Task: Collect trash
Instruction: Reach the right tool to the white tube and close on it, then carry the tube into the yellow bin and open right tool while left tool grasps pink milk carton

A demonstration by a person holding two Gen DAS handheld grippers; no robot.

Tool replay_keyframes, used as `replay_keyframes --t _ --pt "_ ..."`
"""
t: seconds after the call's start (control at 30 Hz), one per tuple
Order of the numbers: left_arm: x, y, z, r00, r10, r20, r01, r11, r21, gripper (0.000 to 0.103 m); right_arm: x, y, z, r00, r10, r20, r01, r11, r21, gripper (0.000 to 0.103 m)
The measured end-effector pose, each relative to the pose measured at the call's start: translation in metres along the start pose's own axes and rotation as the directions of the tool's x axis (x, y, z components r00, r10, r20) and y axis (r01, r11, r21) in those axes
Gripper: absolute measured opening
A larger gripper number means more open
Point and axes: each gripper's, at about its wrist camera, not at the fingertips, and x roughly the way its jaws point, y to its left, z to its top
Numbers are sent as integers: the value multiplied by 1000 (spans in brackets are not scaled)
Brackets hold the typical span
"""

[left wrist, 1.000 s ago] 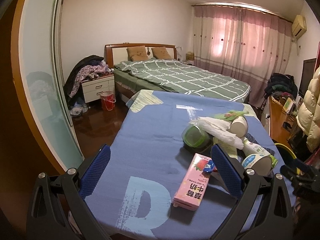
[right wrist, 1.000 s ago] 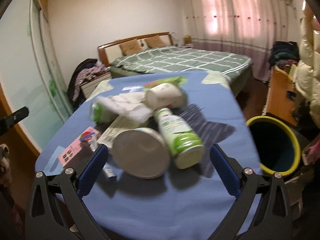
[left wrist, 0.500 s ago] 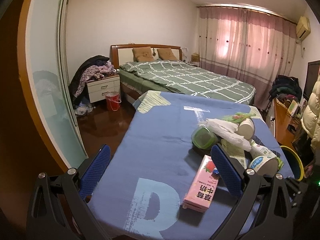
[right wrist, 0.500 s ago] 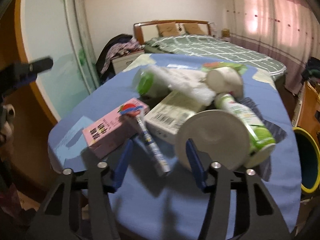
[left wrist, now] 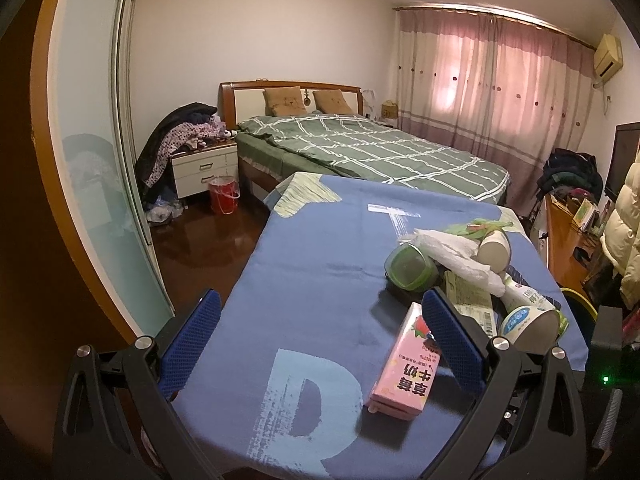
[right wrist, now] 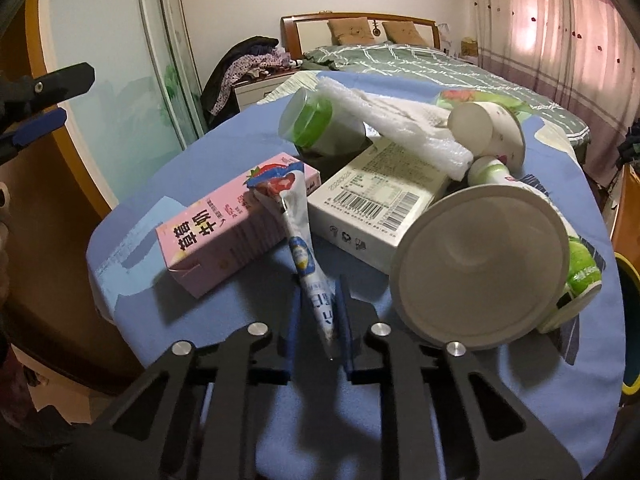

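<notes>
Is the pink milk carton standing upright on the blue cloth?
No, the pink milk carton lies flat on its long side on the blue cloth, with a thin wrapper leaning over its end.

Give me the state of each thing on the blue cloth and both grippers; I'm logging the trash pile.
Right gripper: jaws just closing, shut on thin white-blue wrapper stick.
Left gripper: open, empty.
Pink milk carton: lying flat.
Large white paper cup: tipped over.
White barcode box: lying flat.
Green-lidded jar: tipped.
</notes>
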Motion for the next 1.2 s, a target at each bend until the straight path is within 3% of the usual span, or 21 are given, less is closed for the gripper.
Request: replay_keyframes --t 0.1,0.4,0.67,0.8,1.0,1.2 --pt "1 -1 0 1000 -3 -4 3 1000 1 99 -5 1 1 1000 22 17 -22 1000 4 7" --pt "0 -8 -3 1000 -20 -12 20 1000 22 99 -37 -2 10 993 46 110 -48 999 14 7" --pt "7 -27 -9 996 -78 -43 80 995 62 99 -84 -45 20 972 -53 229 27 993 116 7" --pt "14 -43 -14 992 -102 -69 108 990 91 99 -106 -80 21 948 -166 273 114 974 195 7" --pt "36 -61 -23 984 -124 -127 139 983 117 99 -116 -159 6 902 -368 226 263 883 389 7" --pt "62 -76 -32 976 -137 -172 160 979 129 99 -100 -241 -20 838 -542 69 422 722 548 7"
